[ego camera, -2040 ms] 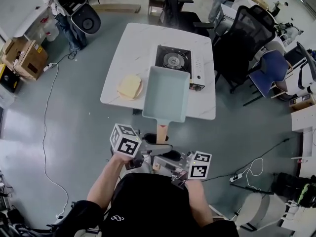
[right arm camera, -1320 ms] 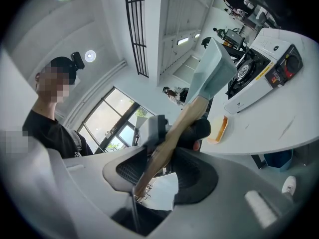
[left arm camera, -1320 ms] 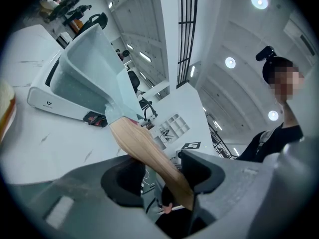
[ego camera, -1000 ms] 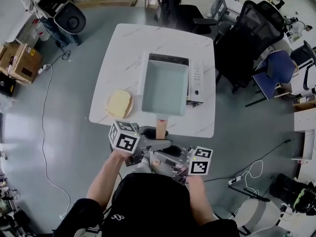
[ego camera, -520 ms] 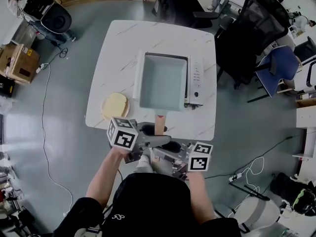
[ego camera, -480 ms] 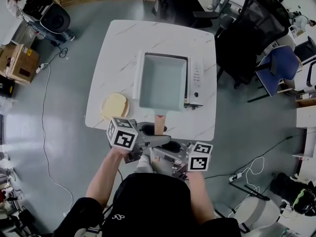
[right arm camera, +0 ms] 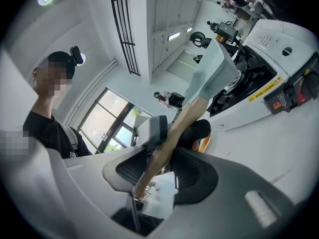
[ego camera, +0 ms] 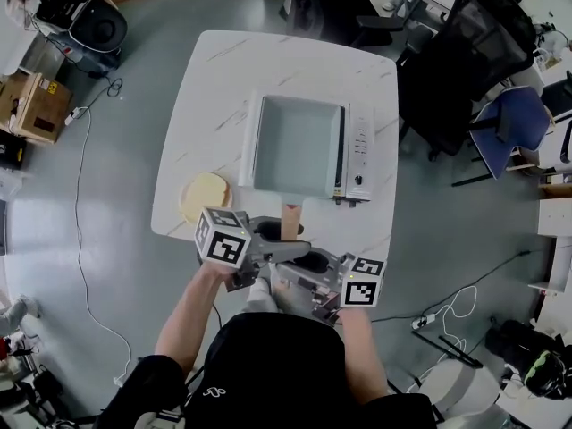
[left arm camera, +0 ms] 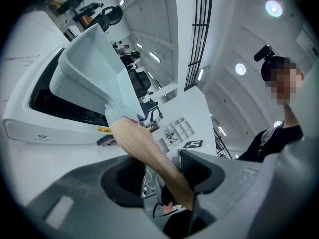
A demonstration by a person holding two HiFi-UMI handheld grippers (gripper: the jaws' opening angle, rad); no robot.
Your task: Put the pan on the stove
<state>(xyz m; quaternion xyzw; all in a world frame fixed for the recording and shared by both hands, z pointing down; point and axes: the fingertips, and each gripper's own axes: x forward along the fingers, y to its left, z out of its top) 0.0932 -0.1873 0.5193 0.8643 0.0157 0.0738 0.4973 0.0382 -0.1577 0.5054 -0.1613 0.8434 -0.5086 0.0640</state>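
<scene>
The pale green rectangular pan (ego camera: 295, 146) lies over the burner of the white portable stove (ego camera: 359, 155) on the white table (ego camera: 223, 79). Its wooden handle (ego camera: 290, 217) points toward me. My left gripper (ego camera: 279, 245) is shut on that handle (left arm camera: 149, 153) from the left. My right gripper (ego camera: 295, 280) is shut on the handle (right arm camera: 169, 138) closer to its end. In the left gripper view the pan (left arm camera: 94, 73) stands tilted above the stove (left arm camera: 50, 118). I cannot tell whether it rests on the burner.
A plate with a flat yellow piece (ego camera: 204, 195) sits at the table's near left corner. Office chairs (ego camera: 465, 52) stand close to the table's right side and far edge. Cardboard boxes (ego camera: 36, 105) and a cable lie on the floor at left.
The pan, held by both grippers, went from the table's front edge forward and right onto the stove, hiding the burner. In the last half second it has barely moved.
</scene>
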